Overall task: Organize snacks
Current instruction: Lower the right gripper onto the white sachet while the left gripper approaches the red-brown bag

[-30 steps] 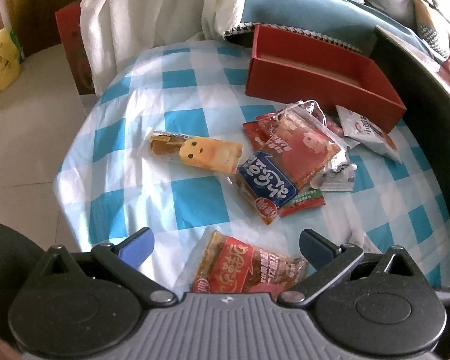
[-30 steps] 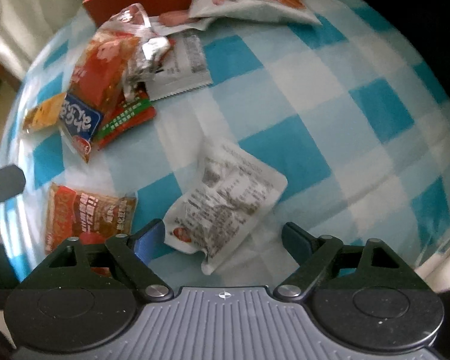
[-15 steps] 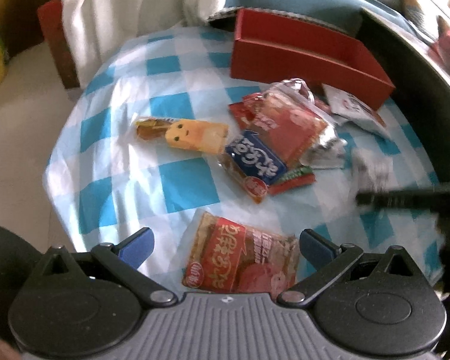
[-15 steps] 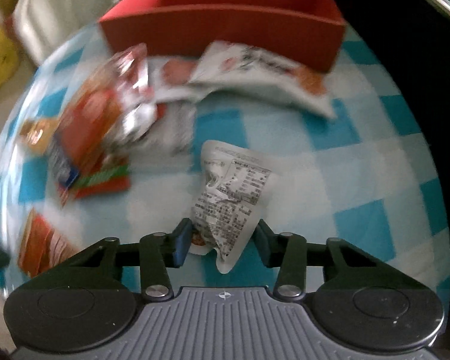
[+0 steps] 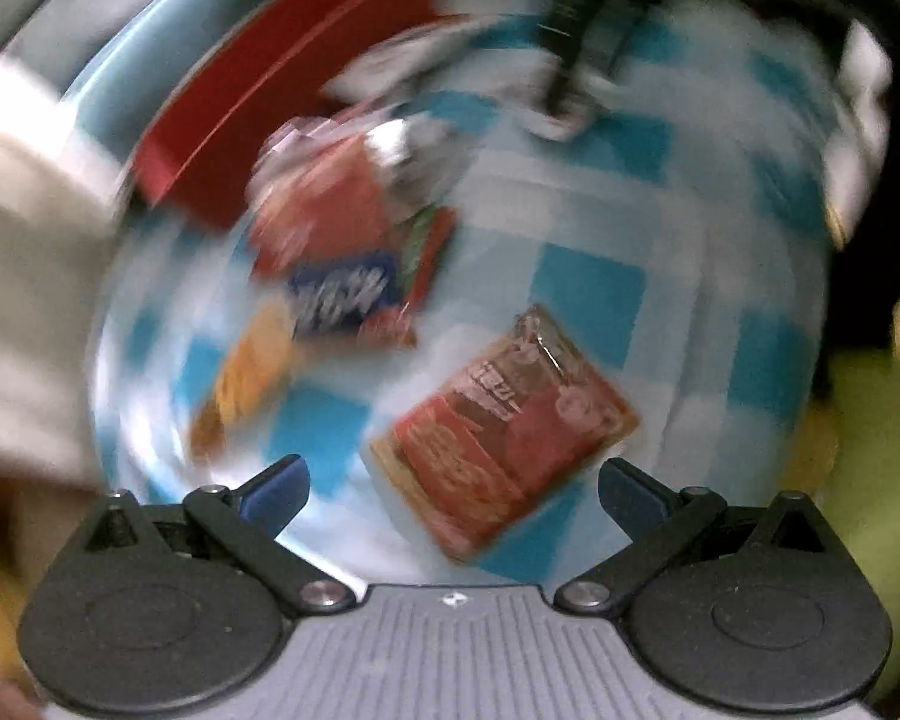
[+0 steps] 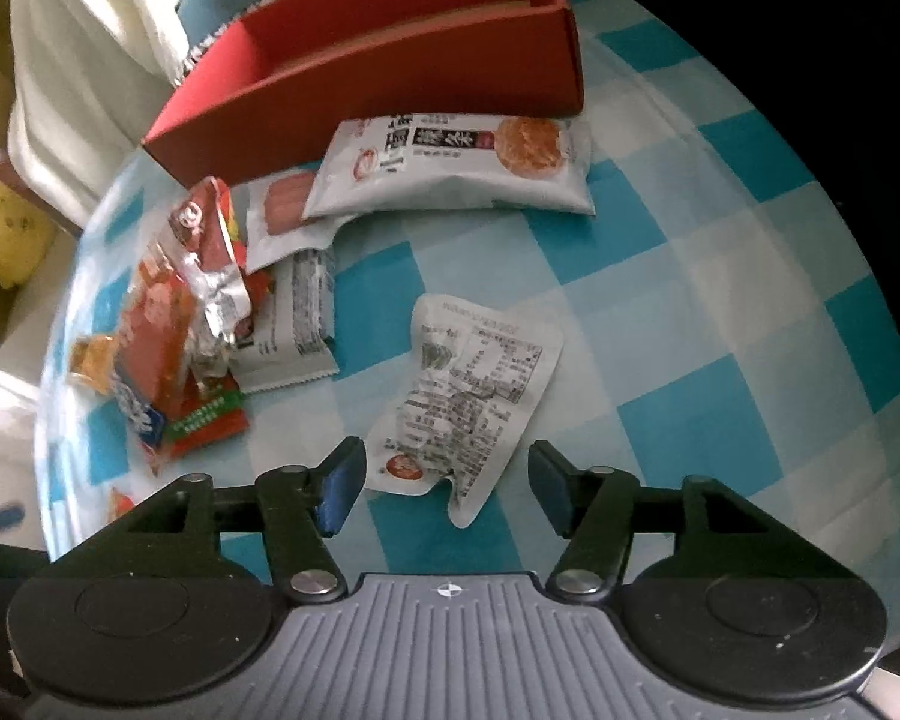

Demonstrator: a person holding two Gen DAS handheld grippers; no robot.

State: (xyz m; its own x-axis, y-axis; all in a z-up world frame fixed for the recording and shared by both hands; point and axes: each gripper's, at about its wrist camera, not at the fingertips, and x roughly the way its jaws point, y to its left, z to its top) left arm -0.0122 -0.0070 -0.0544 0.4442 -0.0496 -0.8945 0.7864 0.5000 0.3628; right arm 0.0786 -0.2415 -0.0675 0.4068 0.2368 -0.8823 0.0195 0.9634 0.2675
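- My right view is sharp: my right gripper (image 6: 447, 483) is opening, its fingers (image 6: 342, 483) clear of the crumpled white packet (image 6: 471, 402), whose near end lies between them on the table (image 6: 720, 276)
- Only this view shows the long white packet (image 6: 456, 165) with a round biscuit picture, lying just in front of the red box (image 6: 390, 54) at the far side; the box looks empty inside
- My left view is smeared by motion; my left gripper (image 5: 450, 489) is spread wide and grasps nothing, with the red-orange packet (image 5: 504, 426) lying on the cloth just beyond its fingers (image 5: 273, 489)
- That red-orange packet is all but cut off in the right view
- Count in the right view: one red box, two white packets lying apart, and a heap (image 6: 192, 312) at the left of roughly five or six overlapping wrappers; I cannot count them for sure
- In the left view the heap (image 5: 342, 240) and an orange packet (image 5: 246, 372) are blurs, and a dark streak (image 5: 576, 42) at the far side is too smeared to name
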